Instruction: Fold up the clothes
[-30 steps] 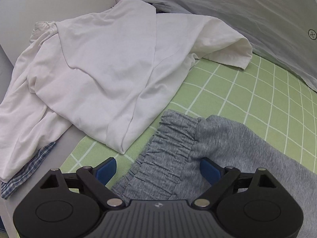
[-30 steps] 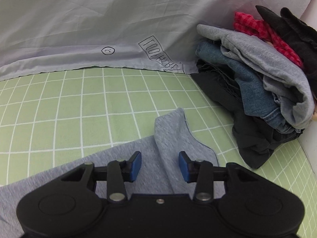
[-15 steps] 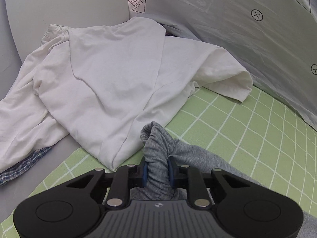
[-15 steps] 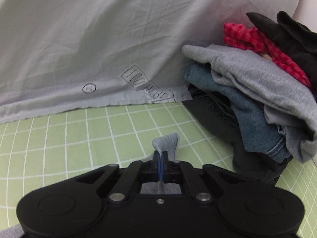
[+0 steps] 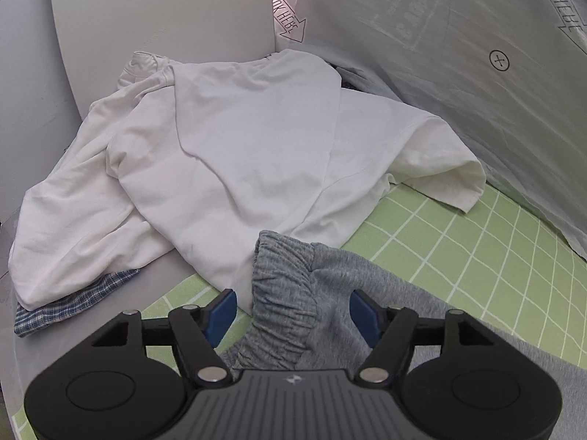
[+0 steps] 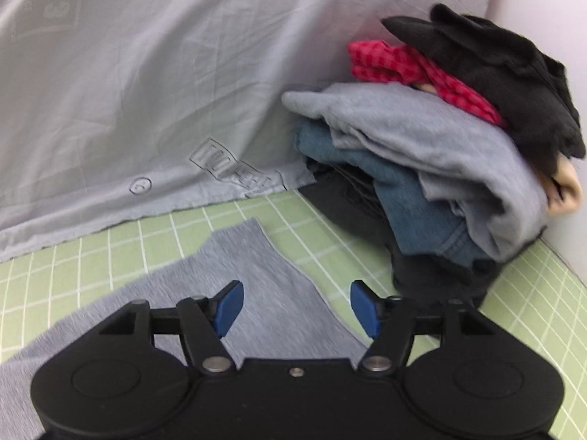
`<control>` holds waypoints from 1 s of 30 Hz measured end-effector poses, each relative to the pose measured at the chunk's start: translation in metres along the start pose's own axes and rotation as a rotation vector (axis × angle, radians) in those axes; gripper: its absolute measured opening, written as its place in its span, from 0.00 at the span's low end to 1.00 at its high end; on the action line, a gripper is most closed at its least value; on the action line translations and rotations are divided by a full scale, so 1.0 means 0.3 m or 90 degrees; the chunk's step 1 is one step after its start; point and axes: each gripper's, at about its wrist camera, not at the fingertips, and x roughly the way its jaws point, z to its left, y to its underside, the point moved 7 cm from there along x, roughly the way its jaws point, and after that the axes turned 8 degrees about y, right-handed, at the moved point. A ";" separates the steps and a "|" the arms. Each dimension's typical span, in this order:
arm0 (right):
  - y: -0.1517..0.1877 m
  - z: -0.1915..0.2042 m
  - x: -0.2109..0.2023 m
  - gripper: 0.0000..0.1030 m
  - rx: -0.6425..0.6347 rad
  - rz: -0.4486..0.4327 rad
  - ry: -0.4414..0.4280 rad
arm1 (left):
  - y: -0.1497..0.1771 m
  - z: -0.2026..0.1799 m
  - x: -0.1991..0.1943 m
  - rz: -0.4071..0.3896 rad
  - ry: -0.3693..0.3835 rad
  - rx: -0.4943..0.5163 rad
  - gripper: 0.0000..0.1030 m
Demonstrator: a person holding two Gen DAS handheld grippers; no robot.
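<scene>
Grey sweatpants (image 5: 330,293) lie on the green checked mat (image 5: 495,256). Their gathered elastic waistband (image 5: 282,286) stands bunched between the fingers of my left gripper (image 5: 293,315), which is open and not clamping it. In the right wrist view the leg end of the grey pants (image 6: 256,275) lies flat on the mat (image 6: 110,256). My right gripper (image 6: 297,310) is open just above that cloth, holding nothing.
A white T-shirt (image 5: 238,154) lies crumpled beyond the waistband, over a blue checked cloth (image 5: 73,308). A grey sheet (image 6: 146,91) covers the back. A pile of clothes (image 6: 440,154), grey, denim, red and black, stands at the right against the wall.
Both grippers were shut on the grey pants half a second ago. Both have opened and let the cloth go. The leg end now lies flat.
</scene>
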 end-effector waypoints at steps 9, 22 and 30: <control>0.201 -0.160 -0.008 0.57 0.116 0.070 0.028 | 0.167 -0.207 -0.044 0.085 0.087 0.122 0.76; 0.154 -0.247 0.042 0.00 0.115 0.072 0.073 | 0.280 -0.245 -0.032 0.137 0.103 0.124 0.76; 0.176 -0.302 -0.131 0.76 0.114 0.054 0.014 | 0.349 -0.220 -0.163 0.137 0.134 0.136 0.76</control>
